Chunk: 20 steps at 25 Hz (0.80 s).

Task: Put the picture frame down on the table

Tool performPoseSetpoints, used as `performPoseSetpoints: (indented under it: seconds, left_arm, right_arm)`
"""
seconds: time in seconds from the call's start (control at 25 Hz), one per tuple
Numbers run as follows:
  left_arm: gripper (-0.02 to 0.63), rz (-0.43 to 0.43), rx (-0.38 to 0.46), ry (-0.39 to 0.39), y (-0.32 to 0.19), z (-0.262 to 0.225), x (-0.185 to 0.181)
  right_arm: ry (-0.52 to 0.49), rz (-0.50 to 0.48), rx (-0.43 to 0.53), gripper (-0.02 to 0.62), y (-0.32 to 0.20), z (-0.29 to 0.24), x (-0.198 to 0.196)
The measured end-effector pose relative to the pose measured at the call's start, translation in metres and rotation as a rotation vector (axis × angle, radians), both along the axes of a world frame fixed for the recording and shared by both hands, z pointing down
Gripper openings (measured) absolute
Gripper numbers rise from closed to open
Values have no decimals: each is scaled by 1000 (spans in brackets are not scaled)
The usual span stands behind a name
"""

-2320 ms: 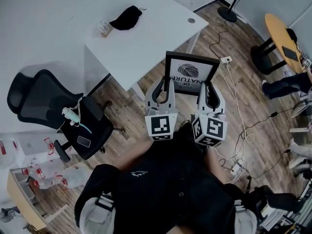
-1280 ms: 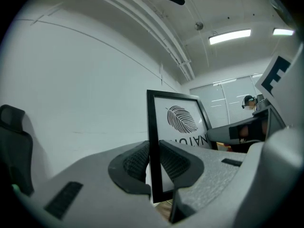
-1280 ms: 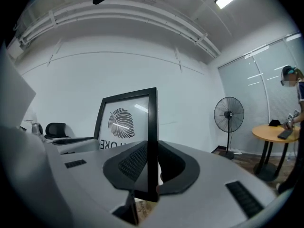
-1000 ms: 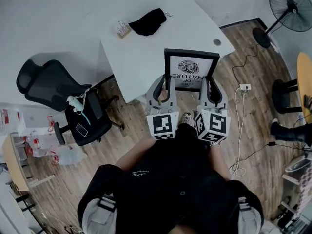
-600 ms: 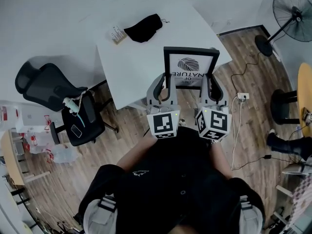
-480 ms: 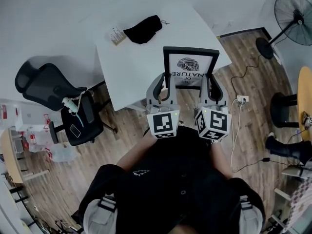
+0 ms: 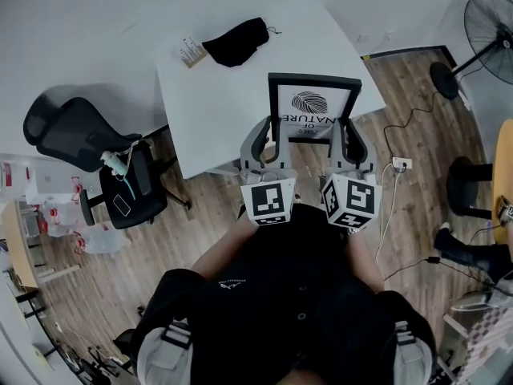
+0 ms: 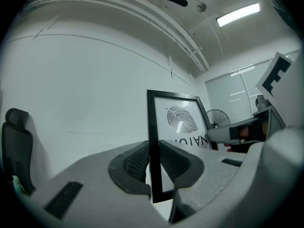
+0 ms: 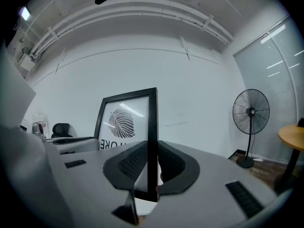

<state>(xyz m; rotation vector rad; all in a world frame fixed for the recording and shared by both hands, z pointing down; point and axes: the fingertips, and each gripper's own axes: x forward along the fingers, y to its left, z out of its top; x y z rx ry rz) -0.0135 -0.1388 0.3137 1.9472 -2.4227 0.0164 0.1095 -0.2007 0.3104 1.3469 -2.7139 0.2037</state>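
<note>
The picture frame (image 7: 313, 107) is black-edged, with a white print of a leaf and lettering. It is held upright in the air over the near right part of the white table (image 7: 232, 111). My left gripper (image 7: 270, 140) is shut on the frame's left side bar, and my right gripper (image 7: 346, 140) is shut on its right side bar. In the left gripper view the picture frame (image 8: 176, 127) stands on edge between the pads of my left gripper (image 8: 153, 161). The right gripper view shows the picture frame (image 9: 124, 120) pinched by my right gripper (image 9: 152, 163).
A black cloth (image 7: 235, 41) and a small box (image 7: 191, 52) lie at the table's far side. A black office chair (image 7: 88, 147) stands left of the table. A floor fan (image 7: 490, 34) and cables (image 7: 397, 167) are on the wooden floor at the right.
Both grippers have kept hold of the frame. The table has come closer and now lies under the frame, where before the frame hung over the floor.
</note>
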Motion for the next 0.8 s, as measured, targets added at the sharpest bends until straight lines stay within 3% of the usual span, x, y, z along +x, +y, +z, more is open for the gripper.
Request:
performPoseSetpoints:
  seconds: [0.8]
  left_arm:
    - [70, 38, -167, 80, -100, 69, -61]
  right_arm:
    - [79, 36, -176, 66, -97, 70, -59]
